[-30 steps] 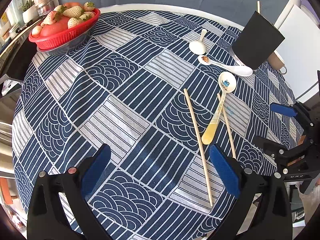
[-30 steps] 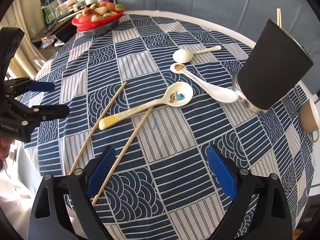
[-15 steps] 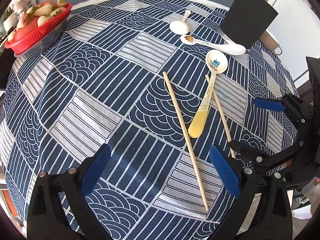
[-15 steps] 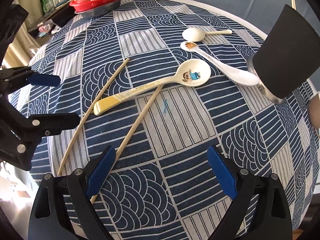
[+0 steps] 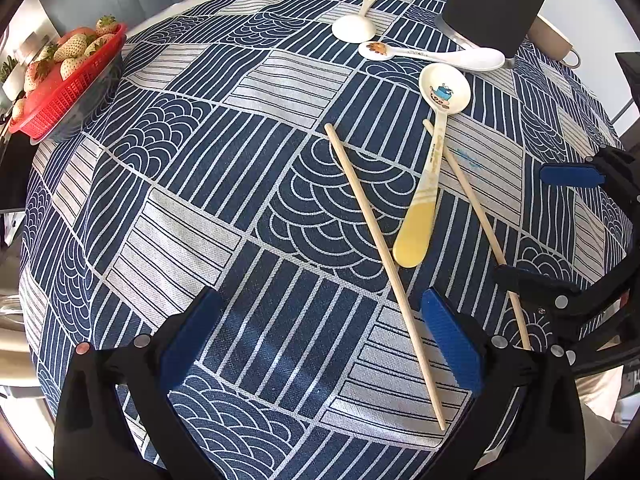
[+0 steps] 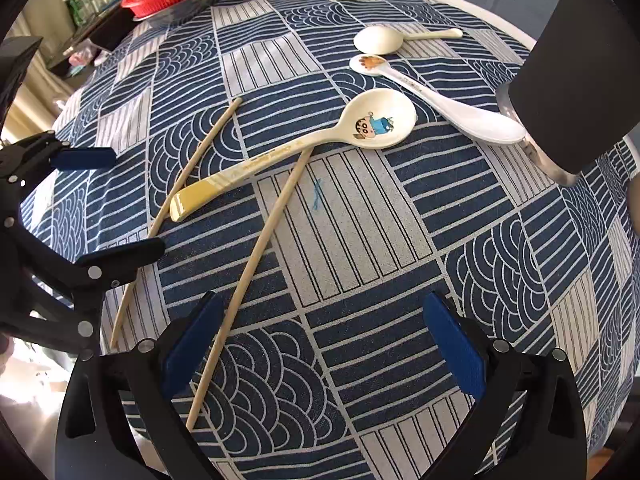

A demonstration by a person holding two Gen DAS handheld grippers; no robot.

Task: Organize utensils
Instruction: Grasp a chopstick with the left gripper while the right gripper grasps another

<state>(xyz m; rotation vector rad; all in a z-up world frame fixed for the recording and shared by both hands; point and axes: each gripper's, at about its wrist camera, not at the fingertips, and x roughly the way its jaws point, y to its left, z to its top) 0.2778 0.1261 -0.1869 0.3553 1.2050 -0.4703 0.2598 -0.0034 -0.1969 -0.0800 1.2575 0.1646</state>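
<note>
Tablecloth [image 5: 192, 208], navy-and-white patchwork, covers the round table in the left wrist view. Left gripper [image 5: 320, 336] has jaws wide apart, nothing between them – only cloth. One chopstick [image 5: 380, 256] runs from centre to 5 o'clock, its lower end passing just beside the right-hand pad. Cartoon spoon [image 5: 434, 152] at 2 o'clock, yellow handle pointing down; second chopstick [image 5: 472, 208] slips under its neck. Two white spoons [image 5: 436, 55] and a black holder [image 5: 496, 0] at 1 o'clock. Red strawberry basket [image 5: 60, 92] at 10 o'clock. Right gripper [image 5: 560, 240] at 3 o'clock.

Right wrist view – right gripper [image 6: 320, 344] jaws opening, nothing clamped; second chopstick [image 6: 260, 264] crosses just inside the left-hand pad, contact unclear. Cartoon spoon [image 6: 320, 138] at 12 o'clock, first chopstick [image 6: 188, 196] at 10 o'clock. Black holder [image 6: 580, 88] at 2 o'clock. Left gripper [image 6: 104, 208] at 9 o'clock, jaws apart.
</note>
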